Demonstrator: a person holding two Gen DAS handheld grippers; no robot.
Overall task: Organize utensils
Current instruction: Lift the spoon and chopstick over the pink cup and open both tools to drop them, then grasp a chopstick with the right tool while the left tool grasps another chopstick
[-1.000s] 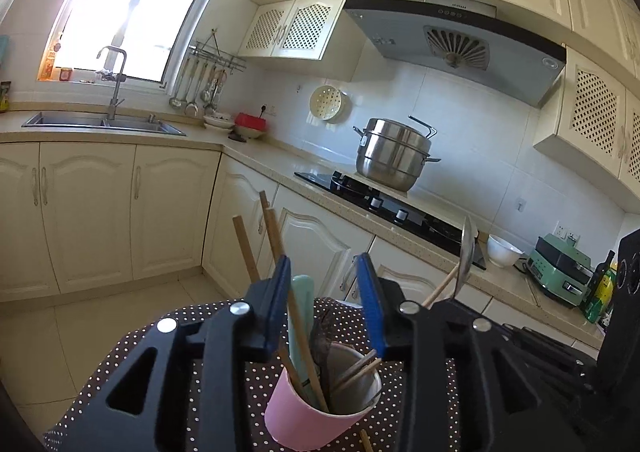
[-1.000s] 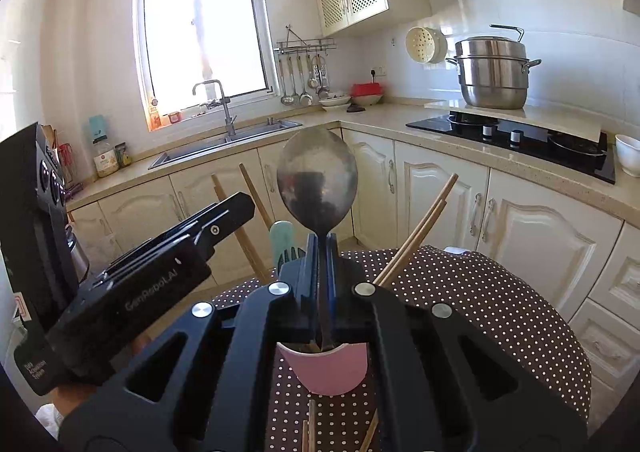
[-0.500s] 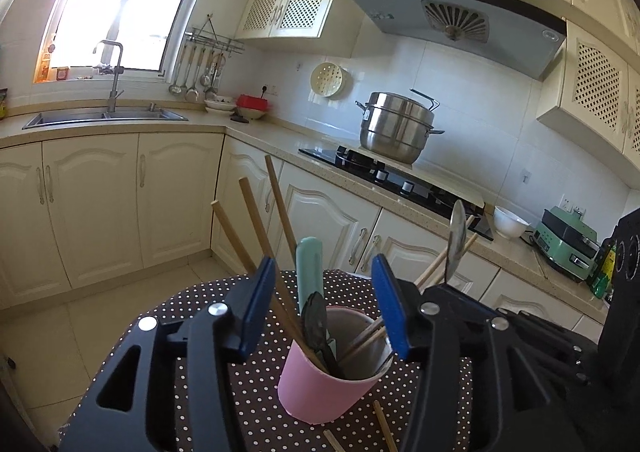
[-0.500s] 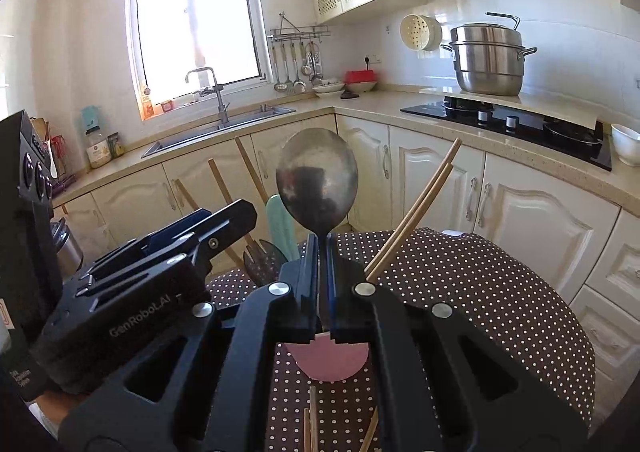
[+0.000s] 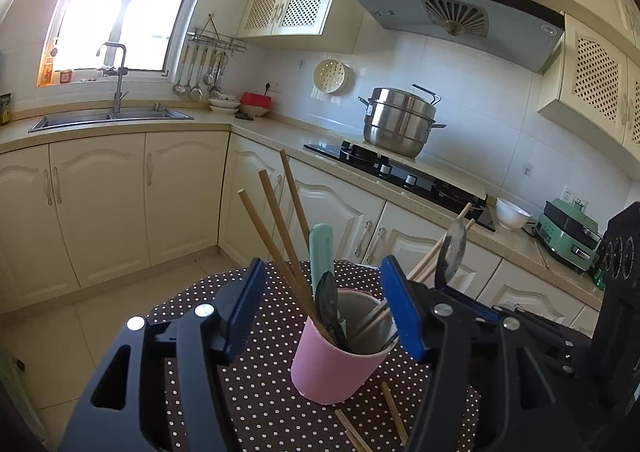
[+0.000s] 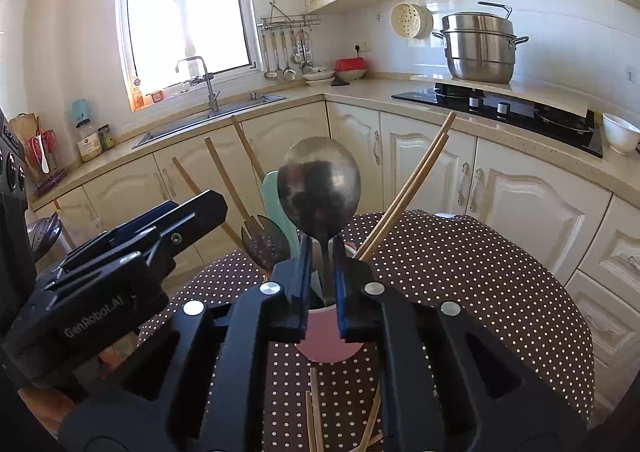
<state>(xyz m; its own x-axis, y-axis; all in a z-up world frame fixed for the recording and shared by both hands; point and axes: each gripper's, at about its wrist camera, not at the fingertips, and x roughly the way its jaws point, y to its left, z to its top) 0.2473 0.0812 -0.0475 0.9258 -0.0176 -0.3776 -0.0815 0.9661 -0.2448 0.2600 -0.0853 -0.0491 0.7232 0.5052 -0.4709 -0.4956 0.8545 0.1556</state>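
Pink cup (image 5: pixel 336 364) between opening left tongs (image 5: pixel 324 308) (untouched)

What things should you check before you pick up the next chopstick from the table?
1. Metal spoon stands in the pink cup, handle down: ok.
2. Right gripper lets go of the spoon: its fingers are opening, with a slim gap beside the handle, which is still between them; whether the pads are clear: cannot tell.
3. Left gripper is off the cup: ok, its fingers are opening and stand either side without touching.
4. Cup upright on the dotted tablecloth: ok.
5. Loose chopsticks still lie on the cloth in front of the cup: not ok, still to be put away.
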